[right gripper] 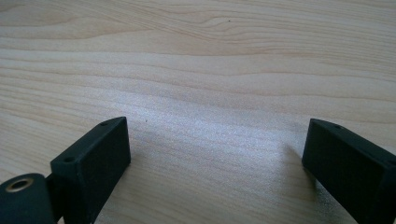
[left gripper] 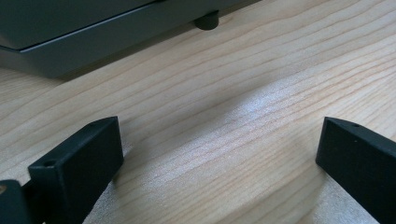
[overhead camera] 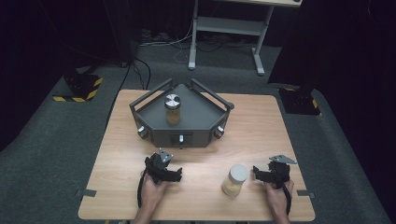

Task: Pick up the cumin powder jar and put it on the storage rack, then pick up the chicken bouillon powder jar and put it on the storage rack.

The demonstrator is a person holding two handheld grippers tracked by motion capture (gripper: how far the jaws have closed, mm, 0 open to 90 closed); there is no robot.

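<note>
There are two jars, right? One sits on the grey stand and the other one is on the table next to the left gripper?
Nearly. Two jars, yes, and one jar does sit on the grey stand. But the second jar stands on the wooden table next to the right gripper, not the left gripper. The high view shows it.
</note>
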